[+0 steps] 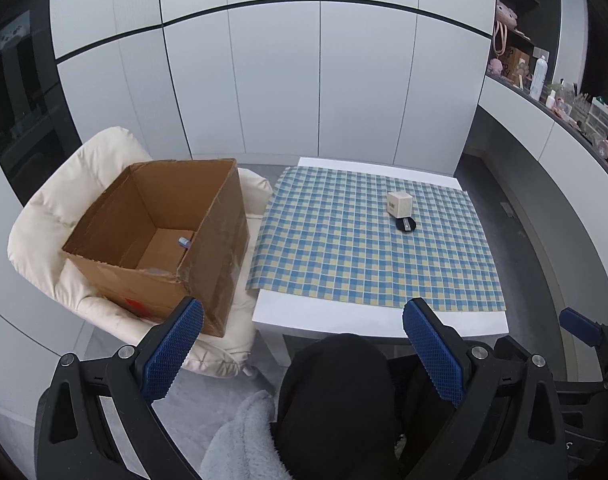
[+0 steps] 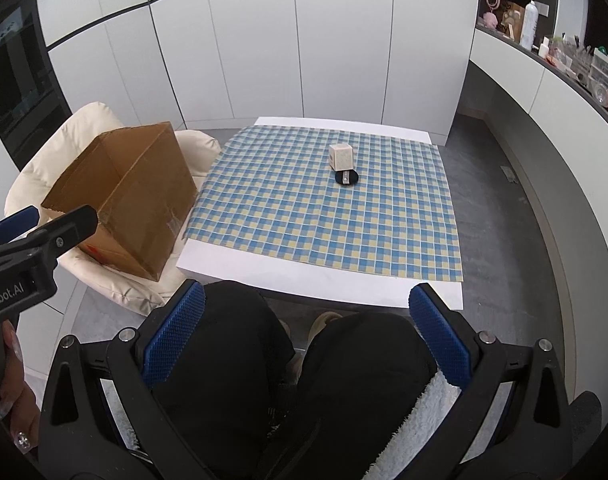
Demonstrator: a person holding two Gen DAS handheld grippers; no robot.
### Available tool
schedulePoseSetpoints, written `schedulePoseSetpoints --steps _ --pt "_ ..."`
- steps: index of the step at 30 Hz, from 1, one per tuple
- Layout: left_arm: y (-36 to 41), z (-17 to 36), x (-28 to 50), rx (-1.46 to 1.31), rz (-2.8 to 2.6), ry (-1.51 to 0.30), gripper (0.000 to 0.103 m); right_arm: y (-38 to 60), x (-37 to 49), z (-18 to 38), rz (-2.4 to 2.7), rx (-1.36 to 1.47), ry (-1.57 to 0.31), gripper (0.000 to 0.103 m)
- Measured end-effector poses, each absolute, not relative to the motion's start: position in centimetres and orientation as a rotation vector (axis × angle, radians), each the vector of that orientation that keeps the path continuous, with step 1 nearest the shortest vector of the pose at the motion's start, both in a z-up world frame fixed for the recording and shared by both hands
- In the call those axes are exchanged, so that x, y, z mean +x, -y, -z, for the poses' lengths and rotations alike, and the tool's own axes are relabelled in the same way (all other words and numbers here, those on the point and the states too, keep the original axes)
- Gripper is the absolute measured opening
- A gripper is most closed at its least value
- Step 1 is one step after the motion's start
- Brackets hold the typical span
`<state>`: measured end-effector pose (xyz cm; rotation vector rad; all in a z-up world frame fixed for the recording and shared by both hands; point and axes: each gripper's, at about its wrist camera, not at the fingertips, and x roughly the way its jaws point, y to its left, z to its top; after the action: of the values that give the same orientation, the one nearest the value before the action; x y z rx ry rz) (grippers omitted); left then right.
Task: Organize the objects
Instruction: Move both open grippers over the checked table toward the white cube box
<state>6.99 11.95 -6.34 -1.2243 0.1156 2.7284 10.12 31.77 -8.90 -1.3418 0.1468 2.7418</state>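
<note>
**Two items left to box, both claws idle over the lap**

Low white counter [image 1: 335,316] under a blue-and-yellow checked cloth [image 1: 343,248], taken as landmark. Beside its left edge, on a cream cushioned chair [image 1: 44,220], an open cardboard box [image 1: 208,216], tilted toward the counter, one small capped item [image 1: 183,242] already on its floor. Toward the counter's far right, a pale cube-shaped box [image 2: 340,156], and touching its near side, a flat black round piece [image 2: 346,178].

Short of the counter's near edge: left claw [image 1: 304,346] and right claw [image 2: 305,330], each spread wide, gripping nothing, held above black-trousered knees.

Likely trouble, as a judgement only: soft cushion under the box, so a nudge on the rim may tip or slide it; thin disc lying flat on loose cloth, so pads may skid off or bunch the fabric; cube touching disc, so grabbing one may shove the other.

Legible writing: "nRobot.AI" on the left claw's body, first letters cut off. Dark print on the cube's face, too small to read.
</note>
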Motion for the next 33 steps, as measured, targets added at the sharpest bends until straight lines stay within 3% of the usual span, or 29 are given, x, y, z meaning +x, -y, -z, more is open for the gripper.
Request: schedulePoseSetpoints --steps 33 --pt "-15.0 9.3 -4.7 -1.292 -2.738 -0.085 0.1 -37.3 -0.5 13.2 -2.596 -1.395 -0.206 0.103"
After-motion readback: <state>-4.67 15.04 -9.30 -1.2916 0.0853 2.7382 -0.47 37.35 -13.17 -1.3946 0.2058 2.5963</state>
